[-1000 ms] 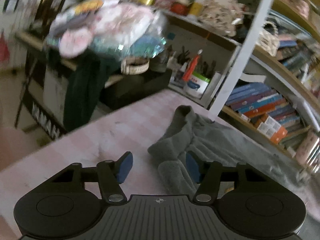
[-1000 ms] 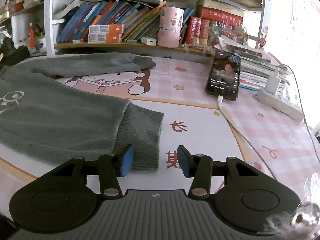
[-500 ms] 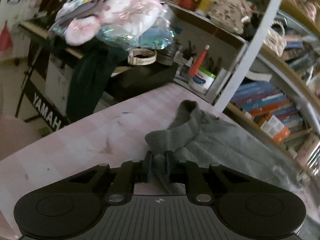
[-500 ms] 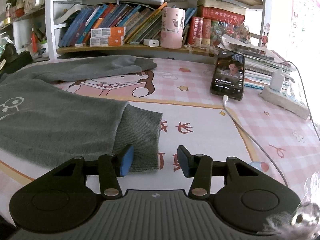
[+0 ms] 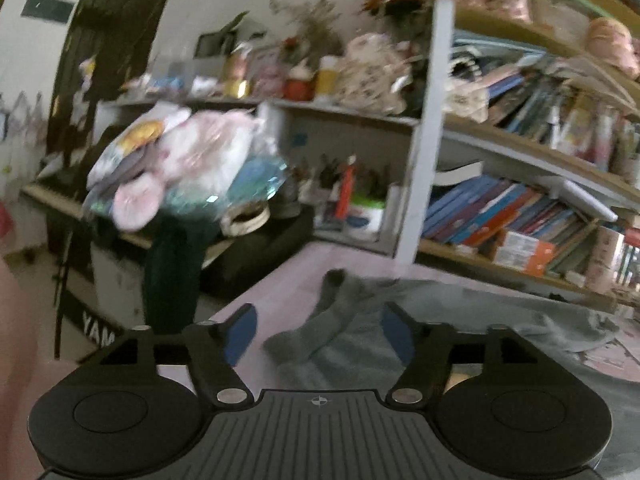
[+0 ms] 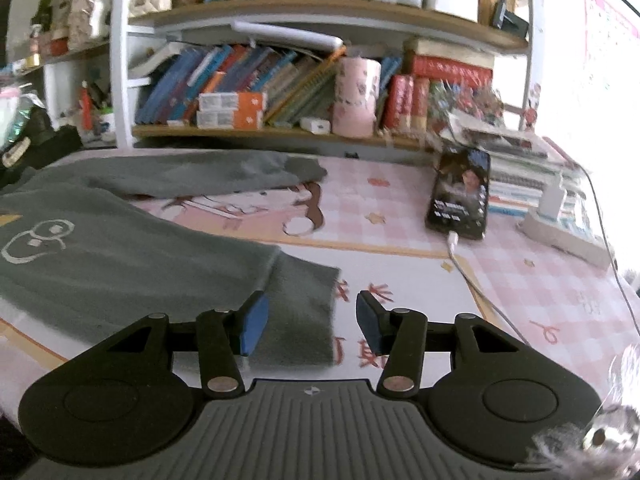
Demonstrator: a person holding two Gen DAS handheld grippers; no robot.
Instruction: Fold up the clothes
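A grey sweater (image 6: 120, 256) lies spread on the pink table mat. In the left wrist view its sleeve (image 5: 320, 320) lies folded back over the body, cuff end towards me. My left gripper (image 5: 318, 334) is open and empty, raised above that sleeve. In the right wrist view the other sleeve's ribbed cuff (image 6: 304, 308) lies between and just ahead of my right gripper (image 6: 308, 322), which is open and empty. A white drawing shows on the sweater's front.
A phone (image 6: 460, 196) on a white cable (image 6: 480, 296) lies at the right, with a power strip (image 6: 560, 228) and stacked books beyond. Bookshelves (image 6: 280, 92) line the table's far edge. A keyboard stand piled with bags (image 5: 180, 168) stands past the left edge.
My left gripper shut on the sleeve cuff half a second ago; now it is open and raised, with the sleeve lying folded over the sweater. The right gripper stayed open and lifted slightly.
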